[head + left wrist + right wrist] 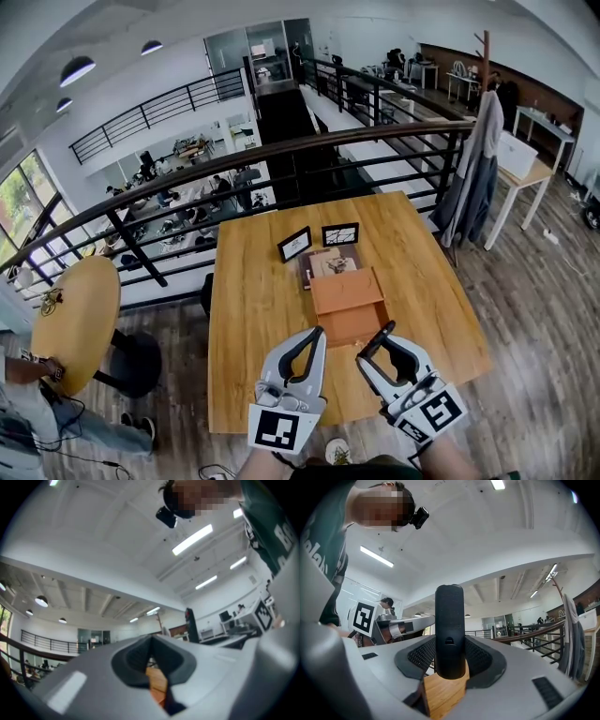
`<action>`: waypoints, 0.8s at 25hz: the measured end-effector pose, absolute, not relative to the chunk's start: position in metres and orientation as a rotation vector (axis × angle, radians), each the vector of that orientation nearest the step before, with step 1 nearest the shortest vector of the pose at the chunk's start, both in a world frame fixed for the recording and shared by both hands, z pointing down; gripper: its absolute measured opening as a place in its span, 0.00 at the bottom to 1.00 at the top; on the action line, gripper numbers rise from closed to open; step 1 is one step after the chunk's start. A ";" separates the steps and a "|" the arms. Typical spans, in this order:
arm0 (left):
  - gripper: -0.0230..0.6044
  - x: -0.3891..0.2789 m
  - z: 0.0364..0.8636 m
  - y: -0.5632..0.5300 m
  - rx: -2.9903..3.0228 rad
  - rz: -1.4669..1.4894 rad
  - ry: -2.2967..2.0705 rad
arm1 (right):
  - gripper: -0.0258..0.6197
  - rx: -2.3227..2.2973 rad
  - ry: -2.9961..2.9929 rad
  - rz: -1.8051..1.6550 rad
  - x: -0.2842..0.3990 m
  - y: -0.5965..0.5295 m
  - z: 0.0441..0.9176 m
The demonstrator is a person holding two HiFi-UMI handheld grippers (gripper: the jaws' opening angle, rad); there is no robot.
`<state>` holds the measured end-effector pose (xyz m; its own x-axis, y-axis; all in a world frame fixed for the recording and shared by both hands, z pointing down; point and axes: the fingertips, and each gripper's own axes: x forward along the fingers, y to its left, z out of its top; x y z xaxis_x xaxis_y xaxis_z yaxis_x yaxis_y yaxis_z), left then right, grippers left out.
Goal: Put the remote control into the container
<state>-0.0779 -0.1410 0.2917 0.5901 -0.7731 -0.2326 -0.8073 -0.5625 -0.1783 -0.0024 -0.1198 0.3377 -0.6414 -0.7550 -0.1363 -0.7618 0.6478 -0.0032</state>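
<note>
A black remote control [449, 625] stands upright between the ribbed pads of my right gripper [450, 656], which is shut on it; its top end sticks out past the fingertips. In the head view the right gripper [382, 345] hovers over the table's near edge, just in front of the container [348, 302], an orange-brown wooden box in the middle of the table. My left gripper [312, 345] hangs beside it on the left, in front of the box. Its jaws meet at the tips with nothing between them [151, 641].
Behind the box lies a darker tray-like part [330, 264] with small items, and two small framed cards [294, 244] [339, 233] stand further back. A black railing [281, 159] runs beyond the wooden table [253, 309]. A round table [75, 319] is at left.
</note>
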 end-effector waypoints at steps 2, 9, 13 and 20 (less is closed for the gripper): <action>0.04 -0.080 0.290 -0.148 -2.557 0.188 1.292 | 0.35 -1.275 2.742 0.097 -0.004 -0.124 0.338; 0.04 -0.084 0.285 -0.162 -2.566 0.217 1.276 | 0.35 -1.299 2.749 0.101 -0.004 -0.133 0.339; 0.04 -0.081 0.282 -0.165 -2.563 0.220 1.261 | 0.35 -1.303 2.750 0.094 -0.003 -0.135 0.340; 0.04 -0.076 0.285 -0.168 -2.574 0.207 1.243 | 0.35 -1.308 2.752 0.090 -0.002 -0.138 0.340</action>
<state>-0.0761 -0.1683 0.2854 0.6209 -0.7445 -0.2455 -0.7839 -0.5935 -0.1826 -0.0022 -0.1381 0.3396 -0.6284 -0.7702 -0.1093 -0.7757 0.6310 0.0133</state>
